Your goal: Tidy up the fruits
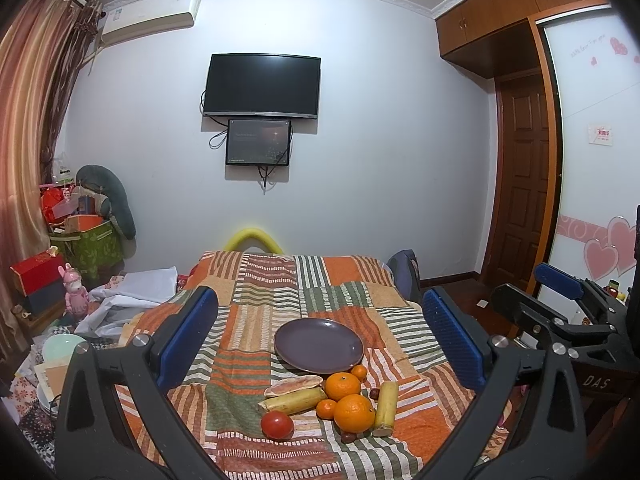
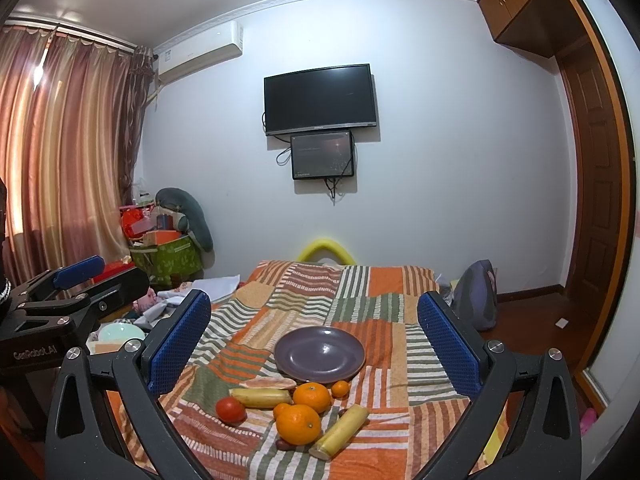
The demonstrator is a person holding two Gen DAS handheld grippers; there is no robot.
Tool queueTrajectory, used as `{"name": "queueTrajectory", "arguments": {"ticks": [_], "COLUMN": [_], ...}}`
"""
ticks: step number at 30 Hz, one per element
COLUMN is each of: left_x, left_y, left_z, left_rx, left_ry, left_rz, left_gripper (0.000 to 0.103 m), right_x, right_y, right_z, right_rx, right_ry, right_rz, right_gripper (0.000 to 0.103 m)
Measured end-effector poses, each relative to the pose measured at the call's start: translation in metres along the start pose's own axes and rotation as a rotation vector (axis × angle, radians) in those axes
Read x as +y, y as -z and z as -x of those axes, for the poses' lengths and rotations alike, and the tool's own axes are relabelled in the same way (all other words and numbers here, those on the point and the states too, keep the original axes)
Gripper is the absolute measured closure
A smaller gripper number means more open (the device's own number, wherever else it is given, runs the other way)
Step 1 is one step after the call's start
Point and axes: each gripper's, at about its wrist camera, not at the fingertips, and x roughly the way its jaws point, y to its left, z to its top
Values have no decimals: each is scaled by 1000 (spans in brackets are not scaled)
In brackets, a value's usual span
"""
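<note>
An empty purple plate (image 1: 319, 345) (image 2: 319, 355) lies on a patchwork cloth. In front of it sit two large oranges (image 1: 354, 412) (image 2: 298, 424), two small tangerines (image 1: 327, 408), a red tomato (image 1: 277, 425) (image 2: 231, 410), two yellow cane pieces (image 1: 385, 403) (image 2: 339, 432), a pink-fleshed slice (image 1: 293, 385) and small dark dates (image 1: 373, 393). My left gripper (image 1: 320, 336) is open and empty, held above the fruit. My right gripper (image 2: 316, 344) is open and empty too; it also shows in the left wrist view (image 1: 560, 300).
The cloth-covered table (image 1: 256, 280) stands in a bedroom. Clutter, boxes and bowls (image 1: 60, 348) lie at the left. A bag (image 2: 476, 292) sits at the table's far right. A TV (image 1: 262, 86) hangs on the far wall; a wardrobe (image 1: 592, 160) is on the right.
</note>
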Motion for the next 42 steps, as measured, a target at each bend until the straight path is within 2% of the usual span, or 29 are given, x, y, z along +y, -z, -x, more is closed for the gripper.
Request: {"name": "queueTrajectory", "arguments": {"ticks": [24, 30, 33, 36, 38, 42], "left_x": [2, 12, 19, 26, 34, 48], "left_y": [4, 10, 16, 23, 30, 46], "left_z": [-6, -21, -34, -49, -60, -81], "left_rx": [12, 61, 95, 143, 194, 271], "left_ry": [13, 20, 4, -11, -7, -14], "left_rz": [0, 15, 15, 21, 41, 63], "left_gripper": [0, 0, 1, 11, 19, 24], "right_x": [-4, -9, -15, -15, -18, -20], "right_y": [5, 14, 22, 31, 42, 62], "right_z": [-5, -21, -36, -51, -66, -87], "right_rx": [25, 75, 122, 187, 254, 359], "right_ry": [2, 1, -7, -9, -16, -37], "right_rz": [-4, -19, -20, -16, -18, -18], "right_gripper": [0, 0, 0, 0, 7, 14]}}
